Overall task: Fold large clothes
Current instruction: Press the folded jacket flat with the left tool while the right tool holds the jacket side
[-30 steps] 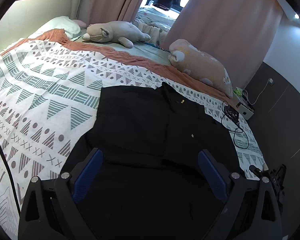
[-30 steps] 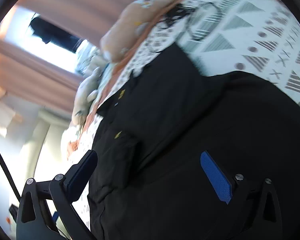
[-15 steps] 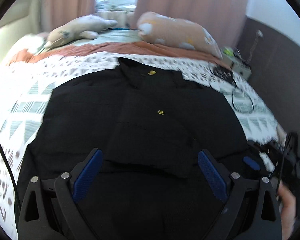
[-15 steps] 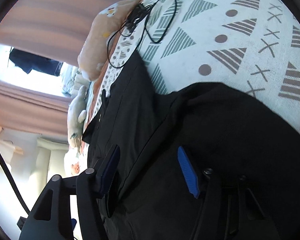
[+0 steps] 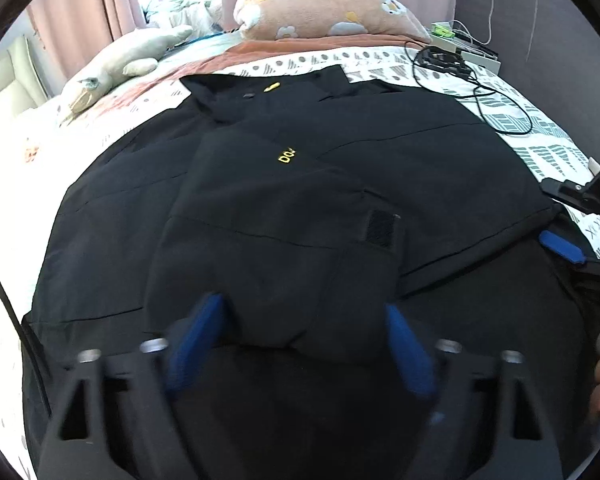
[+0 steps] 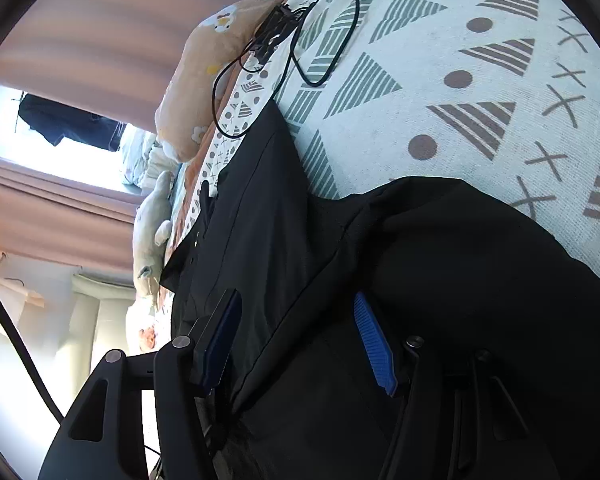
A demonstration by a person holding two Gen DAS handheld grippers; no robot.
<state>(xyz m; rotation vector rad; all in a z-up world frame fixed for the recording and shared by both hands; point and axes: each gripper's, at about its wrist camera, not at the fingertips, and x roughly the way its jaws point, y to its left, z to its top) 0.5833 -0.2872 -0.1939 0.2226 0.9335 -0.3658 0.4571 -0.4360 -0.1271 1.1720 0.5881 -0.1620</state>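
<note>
A large black jacket (image 5: 284, 200) with a small yellow logo lies spread on the patterned bedspread (image 5: 556, 152), one sleeve folded across its front. My left gripper (image 5: 300, 344) is open and low over the jacket's near part, its blue pads astride the folded sleeve's end. My right gripper (image 6: 296, 336) is open at the jacket's (image 6: 440, 320) right hem edge, with a fold of black cloth between the blue pads. It also shows at the right edge of the left wrist view (image 5: 560, 246).
Two plush toys, a peach one (image 5: 324, 8) and a pale one (image 5: 124, 64), lie at the head of the bed. A black cable (image 6: 300, 56) and a charger box (image 5: 460, 44) lie on the bedspread right of the jacket. Curtains hang behind.
My left gripper has swung right and dropped closer to the jacket, its jaws narrowing a little. My right gripper has narrowed from wide open and settled on the right hem.
</note>
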